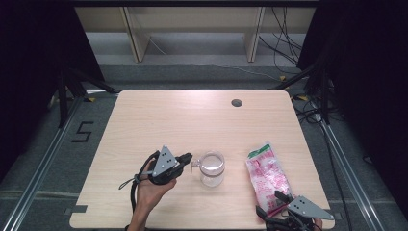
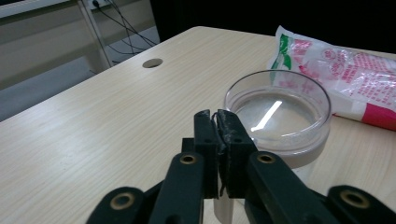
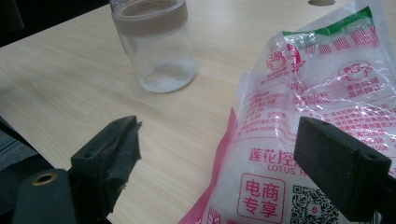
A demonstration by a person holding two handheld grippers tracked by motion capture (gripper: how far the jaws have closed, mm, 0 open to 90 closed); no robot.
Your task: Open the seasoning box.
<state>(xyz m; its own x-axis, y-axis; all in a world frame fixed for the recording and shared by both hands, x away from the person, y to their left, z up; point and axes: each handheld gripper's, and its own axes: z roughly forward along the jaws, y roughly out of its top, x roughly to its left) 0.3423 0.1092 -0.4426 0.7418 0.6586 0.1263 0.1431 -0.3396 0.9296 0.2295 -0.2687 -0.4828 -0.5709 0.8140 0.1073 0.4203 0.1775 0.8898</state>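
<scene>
My left gripper (image 2: 218, 122) is clenched: in the left gripper view its two black jaws stand pressed together at lower centre, and something thin and dark is pinched between the tips, though I cannot tell what it is. In the high view this gripper (image 1: 185, 159) lies left of centre in the lower half, jaws pointing right at the handle of the glass jar (image 1: 212, 168), close enough that I cannot say whether they touch it. The jar (image 2: 279, 119) stands upright on the desk (image 1: 192, 120), open-topped, with a band round its neck and a thin layer of white grains on its bottom.

My right gripper (image 3: 219, 154) is released, its jaws spread wide at the bottom of the right gripper view. The near end of the pink and white sugar bag (image 3: 317, 116) lies flat between them, and neither pad presses on it. In the high view that gripper (image 1: 272, 204) sits at the lower right edge, at the bottom end of the bag (image 1: 266, 175), which lies just right of the jar and apart from it.

A round hole (image 1: 236, 102) sits in the desk toward the upper right.
</scene>
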